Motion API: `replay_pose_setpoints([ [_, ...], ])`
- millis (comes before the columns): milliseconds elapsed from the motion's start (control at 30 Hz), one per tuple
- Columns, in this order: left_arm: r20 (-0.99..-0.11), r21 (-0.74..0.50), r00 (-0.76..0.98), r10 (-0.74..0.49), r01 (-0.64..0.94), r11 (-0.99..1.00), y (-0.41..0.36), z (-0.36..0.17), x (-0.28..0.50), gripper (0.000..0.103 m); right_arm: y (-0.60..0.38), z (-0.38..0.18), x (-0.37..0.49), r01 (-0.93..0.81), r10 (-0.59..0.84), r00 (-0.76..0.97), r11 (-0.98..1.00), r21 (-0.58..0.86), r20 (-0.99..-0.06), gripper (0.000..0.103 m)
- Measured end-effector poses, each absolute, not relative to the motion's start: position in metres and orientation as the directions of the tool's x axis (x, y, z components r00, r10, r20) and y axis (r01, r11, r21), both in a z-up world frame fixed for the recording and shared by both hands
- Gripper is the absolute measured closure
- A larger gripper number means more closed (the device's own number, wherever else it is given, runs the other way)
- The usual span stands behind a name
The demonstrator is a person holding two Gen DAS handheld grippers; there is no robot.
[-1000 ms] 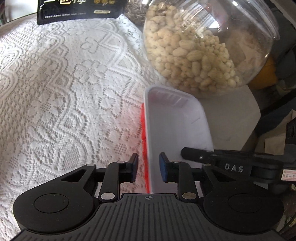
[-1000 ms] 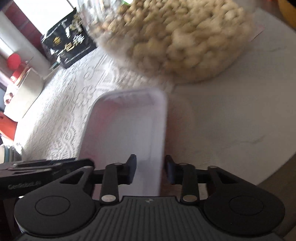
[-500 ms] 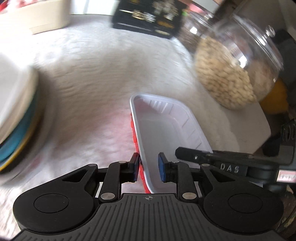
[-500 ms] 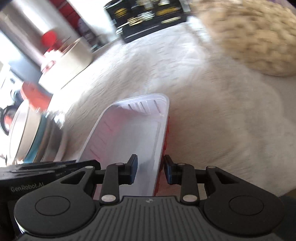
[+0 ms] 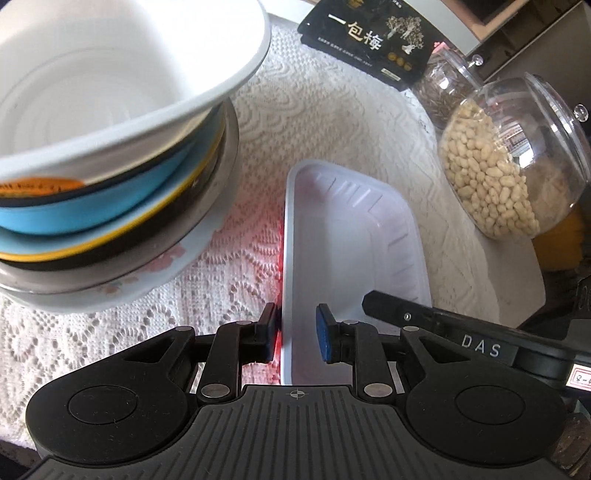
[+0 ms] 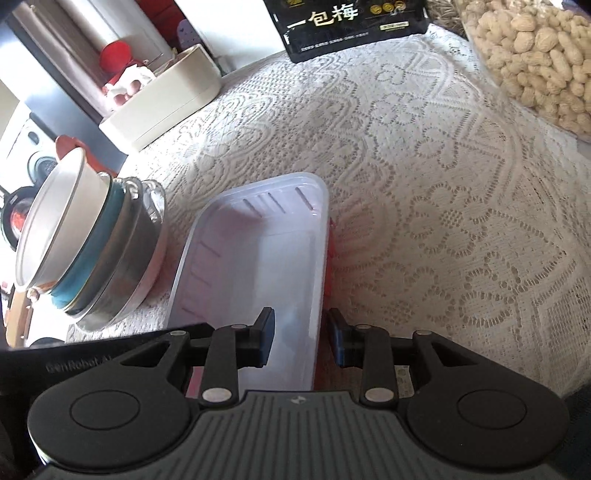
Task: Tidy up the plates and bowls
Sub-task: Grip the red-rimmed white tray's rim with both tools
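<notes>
White lace cloth [image 5: 332, 122] covers the table in the left wrist view, with a black printed packet [image 5: 369, 40] at its far edge and, to the right, a clear jar of peanuts [image 5: 509, 162] in front of a second jar of dark seeds [image 5: 441, 86]. A stack of bowls [image 5: 110, 158] fills the upper left: a white bowl on top, blue, yellow-edged and dark ones under it, all sitting on a flowered plate. Just right of the stack is a shallow white tray [image 5: 354, 236] with a red underside showing along its left edge. The left gripper [image 5: 295, 334] straddles that left rim near the tray's near end, jaws narrowly parted; the left pad lies against the red outer edge, while the blue right pad stands a little off the wall inside the tray, so a firm pinch cannot be confirmed. The other gripper's black body reaches in at the tray's right rim. From the right wrist view, the same lace cloth [image 6: 424, 192] runs back to the black packet [image 6: 354, 26], a cream box [image 6: 166, 99] and the peanuts [image 6: 535, 55] at the upper right. The bowl stack [image 6: 92, 247] appears tilted at the left, close beside the white tray [image 6: 258, 258]. The right gripper [image 6: 301, 339] has its jaws drawn nearly together over the tray's right rim, one pad inside, one outside against the red edge, gripping it.
</notes>
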State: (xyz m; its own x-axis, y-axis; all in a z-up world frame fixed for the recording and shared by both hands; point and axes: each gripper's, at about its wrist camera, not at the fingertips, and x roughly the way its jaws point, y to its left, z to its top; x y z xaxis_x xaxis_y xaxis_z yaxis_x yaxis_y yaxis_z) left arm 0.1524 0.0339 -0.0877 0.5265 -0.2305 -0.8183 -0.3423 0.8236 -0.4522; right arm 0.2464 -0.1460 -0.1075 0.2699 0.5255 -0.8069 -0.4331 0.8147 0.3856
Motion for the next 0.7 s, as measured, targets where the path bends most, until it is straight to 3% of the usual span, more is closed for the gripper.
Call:
replay_pose_setpoints([
  [267, -0.799, -0.493, 0.545, -0.252, -0.355, 0.795, 0.043, -0.093, 0.151, 0.079, -0.133, -0.108, 0.236, -0.467, 0.478, 0.332, 0.832, 0.299, -0.813, 0.07],
  [700, -0.786, -0.488, 0.571, -0.236, -0.341, 0.804, 0.04, -0.081, 0.149, 0.079, -0.138, -0.1, 0.231, -0.456, 0.475, 0.34, 0.838, 0.299, -0.812, 0.069],
])
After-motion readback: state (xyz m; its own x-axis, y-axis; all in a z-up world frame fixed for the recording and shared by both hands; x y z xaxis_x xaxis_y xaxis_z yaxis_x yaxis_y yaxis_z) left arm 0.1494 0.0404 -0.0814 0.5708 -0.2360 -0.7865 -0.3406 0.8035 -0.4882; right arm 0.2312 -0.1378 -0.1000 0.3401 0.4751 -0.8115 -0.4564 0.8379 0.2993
